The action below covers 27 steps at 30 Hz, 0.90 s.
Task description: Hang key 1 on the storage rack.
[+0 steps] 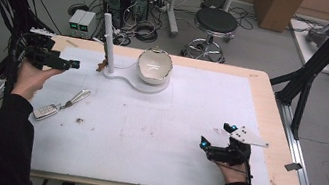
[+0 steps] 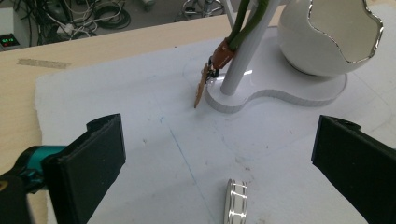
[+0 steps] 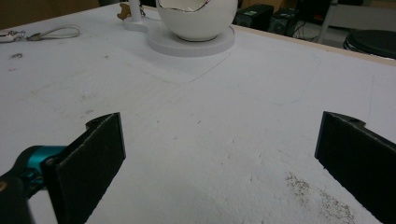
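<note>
Left gripper, jaws spread and empty, should back off slowly from the keychain at 3 o'clock, w/o snagging it; right gripper, jaws likewise spread, waits.

On the white foam mat: one white egg-shaped ceramic bowl at 12 o'clock, one white upright post at 11, one silver car key fob with one metal loop at 9. Two black two-jaw grippers.
</note>
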{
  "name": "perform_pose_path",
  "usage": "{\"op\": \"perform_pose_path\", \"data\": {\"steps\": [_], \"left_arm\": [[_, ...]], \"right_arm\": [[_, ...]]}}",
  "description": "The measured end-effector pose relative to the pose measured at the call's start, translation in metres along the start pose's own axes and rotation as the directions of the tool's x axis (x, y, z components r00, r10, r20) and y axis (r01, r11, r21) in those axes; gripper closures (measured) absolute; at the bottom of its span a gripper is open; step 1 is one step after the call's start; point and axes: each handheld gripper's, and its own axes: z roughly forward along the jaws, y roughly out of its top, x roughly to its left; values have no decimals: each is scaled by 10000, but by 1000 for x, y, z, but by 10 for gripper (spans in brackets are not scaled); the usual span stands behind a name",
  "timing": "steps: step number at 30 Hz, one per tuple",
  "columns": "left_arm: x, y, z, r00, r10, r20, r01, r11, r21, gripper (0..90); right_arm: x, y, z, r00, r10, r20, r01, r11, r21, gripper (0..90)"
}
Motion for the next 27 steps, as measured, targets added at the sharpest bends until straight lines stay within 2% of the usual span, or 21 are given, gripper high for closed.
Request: {"op": "perform_pose_path", "data": {"steps": [5, 11, 27], "left_arm": [[1, -10, -3, 9999, 102, 82, -102, 9999, 35, 34], [3, -23, -1, 9993, 350, 141, -354, 9988, 326, 33], [-6, -36, 15, 9950, 901, 433, -943, 9898, 1068, 34]], "right_arm": [[0, 0, 0, 10000, -24, 31, 24, 10000, -4, 7], [0, 0, -1, 10000, 12, 44, -13, 10000, 14, 7], [0, 0, -1, 10000, 7, 67, -7, 10000, 6, 7]]}}
